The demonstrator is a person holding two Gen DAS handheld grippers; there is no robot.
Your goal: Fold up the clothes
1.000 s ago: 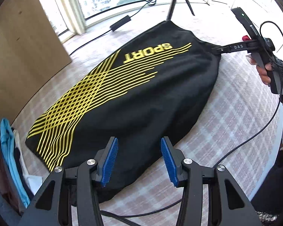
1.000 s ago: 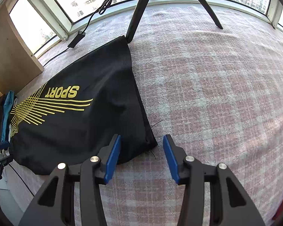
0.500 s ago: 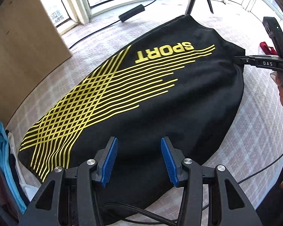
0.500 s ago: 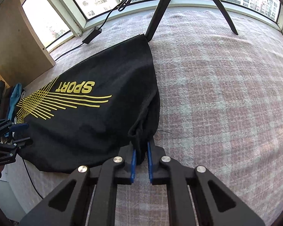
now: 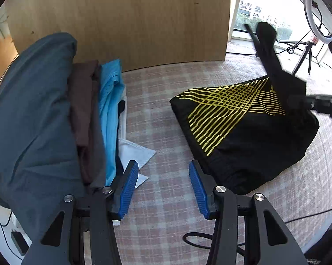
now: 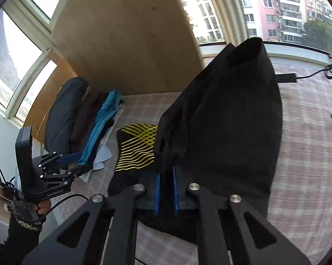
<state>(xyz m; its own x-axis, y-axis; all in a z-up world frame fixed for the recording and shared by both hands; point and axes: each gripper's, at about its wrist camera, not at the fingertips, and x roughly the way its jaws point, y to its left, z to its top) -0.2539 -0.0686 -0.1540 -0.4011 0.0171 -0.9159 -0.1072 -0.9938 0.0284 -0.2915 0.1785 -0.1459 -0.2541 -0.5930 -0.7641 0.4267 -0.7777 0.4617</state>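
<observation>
A black sport garment [image 5: 249,130] with yellow stripes lies on the checked cloth, its far part lifted and folded over toward me. My right gripper [image 6: 166,190] is shut on a corner of the black garment [image 6: 232,114] and holds it up over the striped part [image 6: 135,148]. My left gripper [image 5: 161,187] is open and empty, low over the cloth between the garment and the clothes pile. The right gripper also shows in the left wrist view [image 5: 320,106], and the left one in the right wrist view [image 6: 62,165].
A pile of clothes [image 5: 55,121], dark blue, brown, light blue and white, lies at the left against a wooden panel [image 5: 126,19]. A ring light on a tripod [image 5: 309,42] stands by the window. A black cable [image 5: 201,240] runs over the checked cloth [image 5: 161,119].
My right gripper has lifted the pinched corner and carried it over the garment toward the striped end. My left gripper has swung left, off the garment, and stays open.
</observation>
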